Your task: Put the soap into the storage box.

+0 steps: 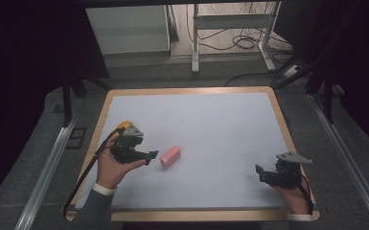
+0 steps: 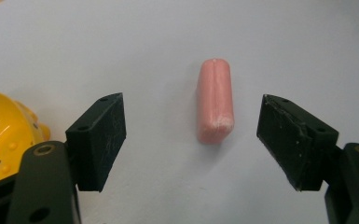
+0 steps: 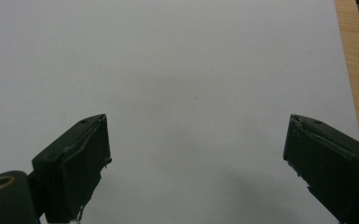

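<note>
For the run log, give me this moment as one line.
left gripper: open, facing pink block | right gripper: open, idle | block: lying on table

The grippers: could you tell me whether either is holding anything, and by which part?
Nothing is held. The left gripper is open, with the pink block lying untouched ahead of it; the right gripper is open over bare table.
</note>
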### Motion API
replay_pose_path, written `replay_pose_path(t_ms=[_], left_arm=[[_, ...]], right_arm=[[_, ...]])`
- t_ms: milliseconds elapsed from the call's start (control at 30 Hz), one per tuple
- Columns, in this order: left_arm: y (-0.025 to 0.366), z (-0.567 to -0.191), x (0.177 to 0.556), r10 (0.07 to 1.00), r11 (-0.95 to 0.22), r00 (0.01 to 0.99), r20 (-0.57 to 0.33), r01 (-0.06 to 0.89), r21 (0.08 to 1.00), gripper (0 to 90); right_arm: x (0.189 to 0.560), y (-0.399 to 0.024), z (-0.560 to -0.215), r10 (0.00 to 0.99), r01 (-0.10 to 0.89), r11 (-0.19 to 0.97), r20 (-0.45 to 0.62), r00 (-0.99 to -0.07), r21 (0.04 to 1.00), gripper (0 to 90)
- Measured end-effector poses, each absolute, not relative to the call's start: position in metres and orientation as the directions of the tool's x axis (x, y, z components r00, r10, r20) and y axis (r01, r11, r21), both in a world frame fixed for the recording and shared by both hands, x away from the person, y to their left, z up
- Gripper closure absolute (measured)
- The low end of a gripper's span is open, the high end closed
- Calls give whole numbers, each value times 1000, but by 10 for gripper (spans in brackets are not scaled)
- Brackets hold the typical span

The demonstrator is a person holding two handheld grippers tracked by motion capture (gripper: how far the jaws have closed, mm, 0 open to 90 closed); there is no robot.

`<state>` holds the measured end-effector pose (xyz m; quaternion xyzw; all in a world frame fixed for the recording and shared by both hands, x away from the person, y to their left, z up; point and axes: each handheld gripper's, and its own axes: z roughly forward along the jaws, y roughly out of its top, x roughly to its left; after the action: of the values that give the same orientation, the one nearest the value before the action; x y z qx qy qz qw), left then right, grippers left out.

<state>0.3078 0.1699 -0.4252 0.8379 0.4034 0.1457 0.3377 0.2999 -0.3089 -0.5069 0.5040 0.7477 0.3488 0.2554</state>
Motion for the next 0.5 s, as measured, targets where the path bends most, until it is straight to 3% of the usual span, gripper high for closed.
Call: replay_pose_path(t_ms=[500], left_arm=[[149,-424,323,759,-476,650,-25,581,660,244]], right_arm=[[300,-308,-507,930,577,255,-33,-366,776,68]])
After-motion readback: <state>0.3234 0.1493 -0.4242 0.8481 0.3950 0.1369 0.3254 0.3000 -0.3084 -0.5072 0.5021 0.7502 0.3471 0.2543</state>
